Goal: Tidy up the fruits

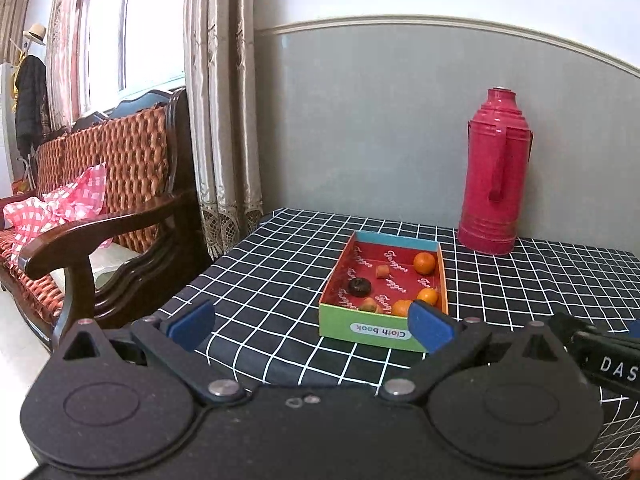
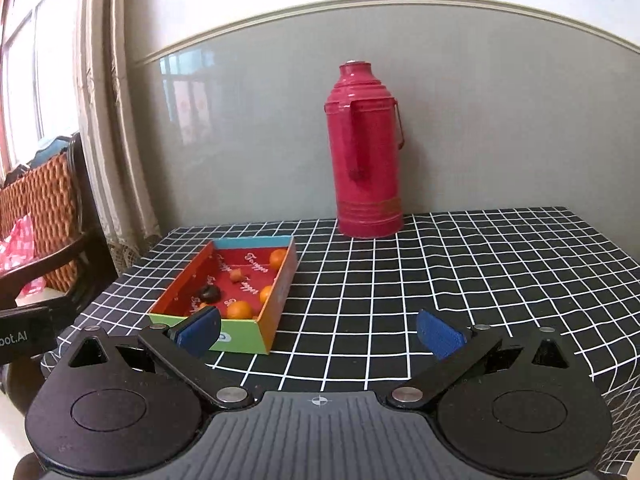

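**Fruits in the box, both grippers empty**

Left gripper [image 1: 312, 326] spread wide, nothing between the blue pads [image 1: 191, 325]; hovering over the near edge of the checked tablecloth [image 1: 272, 280], short of the box. Right gripper [image 2: 320, 332] likewise spread wide and empty, just beside the box on its right.

Shallow cardboard box [image 1: 366, 330] lying on the tablecloth, green front wall printed "Cloth book", red floor inside. In the box: one orange [image 1: 424, 263] at the far right corner, two more along the right wall toward the front [image 1: 427, 296] [image 1: 401, 307], a small dark round fruit [image 1: 359, 286] near the left wall, a small reddish-orange piece [image 1: 383, 271] mid-floor, another partly hidden behind the front wall.

Red thermos [image 2: 367, 152] upright behind the box, against the grey wall. Wooden sofa [image 1: 104, 216] left of the table, with a pink checked cloth [image 1: 60, 204] on the seat.
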A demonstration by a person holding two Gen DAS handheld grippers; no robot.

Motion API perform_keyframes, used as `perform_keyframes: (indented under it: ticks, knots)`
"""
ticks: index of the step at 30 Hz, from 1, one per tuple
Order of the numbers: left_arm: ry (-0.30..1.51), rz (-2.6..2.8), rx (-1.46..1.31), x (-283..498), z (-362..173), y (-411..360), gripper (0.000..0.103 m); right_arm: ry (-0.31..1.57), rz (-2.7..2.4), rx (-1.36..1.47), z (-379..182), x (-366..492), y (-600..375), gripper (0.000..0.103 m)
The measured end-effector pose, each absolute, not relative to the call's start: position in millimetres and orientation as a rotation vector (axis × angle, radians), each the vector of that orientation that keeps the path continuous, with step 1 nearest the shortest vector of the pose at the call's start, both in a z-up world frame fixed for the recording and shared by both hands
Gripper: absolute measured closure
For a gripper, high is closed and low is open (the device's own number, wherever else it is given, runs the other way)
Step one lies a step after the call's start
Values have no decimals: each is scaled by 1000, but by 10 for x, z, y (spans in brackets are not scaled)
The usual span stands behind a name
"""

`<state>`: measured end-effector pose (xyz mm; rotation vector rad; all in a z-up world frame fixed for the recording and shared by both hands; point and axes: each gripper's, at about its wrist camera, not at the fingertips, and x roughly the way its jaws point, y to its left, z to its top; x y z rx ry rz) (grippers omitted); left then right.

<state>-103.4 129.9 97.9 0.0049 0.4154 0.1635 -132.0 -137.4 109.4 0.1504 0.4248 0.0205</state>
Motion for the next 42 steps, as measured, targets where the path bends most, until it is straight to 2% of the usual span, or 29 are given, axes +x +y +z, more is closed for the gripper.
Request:
perform_keyframes:
  ticks: [42]
  knots:
    - [419,149,9,-1029,951,1265,6,423,39,172,1085,-1342,-1337,0]
